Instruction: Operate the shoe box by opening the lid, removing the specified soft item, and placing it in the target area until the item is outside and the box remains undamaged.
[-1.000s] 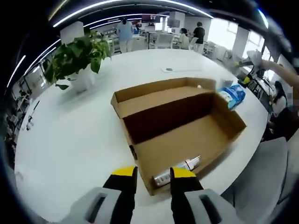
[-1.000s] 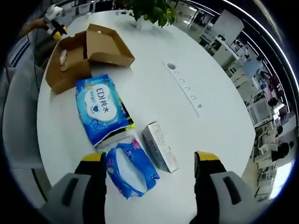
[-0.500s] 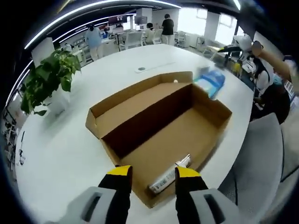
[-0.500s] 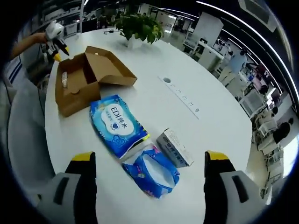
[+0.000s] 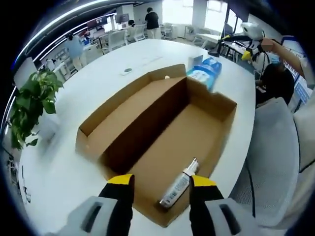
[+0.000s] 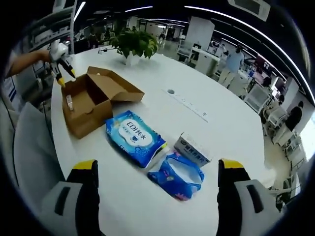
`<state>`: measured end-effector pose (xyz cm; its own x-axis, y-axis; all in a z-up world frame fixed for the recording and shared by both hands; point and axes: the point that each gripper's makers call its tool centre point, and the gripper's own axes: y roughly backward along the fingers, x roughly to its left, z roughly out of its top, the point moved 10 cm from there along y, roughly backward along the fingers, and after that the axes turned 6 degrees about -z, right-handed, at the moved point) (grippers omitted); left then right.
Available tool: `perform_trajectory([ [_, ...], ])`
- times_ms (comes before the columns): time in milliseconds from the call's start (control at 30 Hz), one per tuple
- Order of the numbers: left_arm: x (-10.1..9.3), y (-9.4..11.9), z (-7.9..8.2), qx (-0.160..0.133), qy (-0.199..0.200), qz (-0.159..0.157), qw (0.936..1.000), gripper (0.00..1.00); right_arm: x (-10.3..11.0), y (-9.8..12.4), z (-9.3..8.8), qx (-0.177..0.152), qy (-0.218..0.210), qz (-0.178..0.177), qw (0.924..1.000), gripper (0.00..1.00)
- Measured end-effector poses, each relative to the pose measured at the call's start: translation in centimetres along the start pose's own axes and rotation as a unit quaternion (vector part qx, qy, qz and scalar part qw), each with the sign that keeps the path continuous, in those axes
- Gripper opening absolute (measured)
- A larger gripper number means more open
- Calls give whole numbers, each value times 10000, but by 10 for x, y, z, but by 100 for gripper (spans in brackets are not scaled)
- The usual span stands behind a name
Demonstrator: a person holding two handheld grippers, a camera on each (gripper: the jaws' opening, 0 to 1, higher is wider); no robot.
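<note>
1. My left gripper (image 5: 160, 184), its yellow-tipped jaws standing apart and holding nothing, hangs over the near end of the open brown cardboard shoe box (image 5: 162, 132) on the round white table (image 5: 54, 172).

2. Inside the box, a slim white-and-silver tube (image 5: 178, 184) lies on the cardboard floor at the near end, at about 6 o'clock in the left gripper view, seen between my jaws. I can see nothing else in the box.

3. The box lid (image 5: 129, 105) is folded back and stands up along the box's long side, toward 10 o'clock.

4. Past the far end of the box, at about 1 o'clock, the flat blue soft pack of wet wipes (image 5: 203, 73) lies on the table, outside the box.

5. In the right gripper view, my right gripper (image 6: 157, 169) is spread wide with empty jaws, above the table's near edge.

6. Between those jaws sit three things close together: the flat blue pack with white printing (image 6: 134, 138), a crumpled blue plastic wrapper (image 6: 177, 173) just beside it, and a small white-and-grey carton (image 6: 195, 148) touching the wrapper.

7. The shoe box (image 6: 91, 103) lies at about 10 o'clock there, lid open, the tube (image 6: 70, 102) visible inside, my left gripper (image 6: 61, 61) over its far end.

8. A green potted plant (image 6: 132, 44) stands at 11 o'clock, well apart from the box.
</note>
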<state>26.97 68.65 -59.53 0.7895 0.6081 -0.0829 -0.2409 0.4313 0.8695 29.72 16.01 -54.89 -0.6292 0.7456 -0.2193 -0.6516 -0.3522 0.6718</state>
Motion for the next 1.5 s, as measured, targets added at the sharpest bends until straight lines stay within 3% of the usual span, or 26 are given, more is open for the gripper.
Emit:
perform_trajectory([
  [200, 5, -7, 11, 226, -390, -229, 9987, 48, 13, 9, -7, -77, -92, -12, 9999, 96],
  [333, 11, -16, 16, 403, -425, -470, 9972, 49, 24, 15, -10, -197, -219, 36, 9996, 96],
  [600, 18, -33, 20, 834, -722, -827, 9904, 55, 46, 26, -21, -289, -481, 47, 9984, 96],
  [700, 19, -39, 20, 1030, -980, -975, 9850, 58, 52, 29, -25, -273, -511, 34, 9983, 96],
  [733, 19, -41, 21, 1117, -1196, -1086, 9805, 58, 55, 30, -29, -246, -544, 27, 9982, 96],
  [833, 19, -47, 21, 1265, -1316, -1211, 9757, 61, 59, 31, -33, -201, -607, 4, 9980, 96],
  [933, 19, -55, 20, 1482, -1552, -1397, 9667, 65, 63, 33, -39, -124, -665, -36, 9977, 96],
  [1200, 19, -70, 19, 1758, -1862, -1752, 9506, 70, 71, 36, -48, -30, -847, -105, 9963, 96],
  [1500, 22, -84, 15, 1906, -2023, -1946, 9407, 70, 74, 39, -53, 72, -964, -203, 9951, 96],
])
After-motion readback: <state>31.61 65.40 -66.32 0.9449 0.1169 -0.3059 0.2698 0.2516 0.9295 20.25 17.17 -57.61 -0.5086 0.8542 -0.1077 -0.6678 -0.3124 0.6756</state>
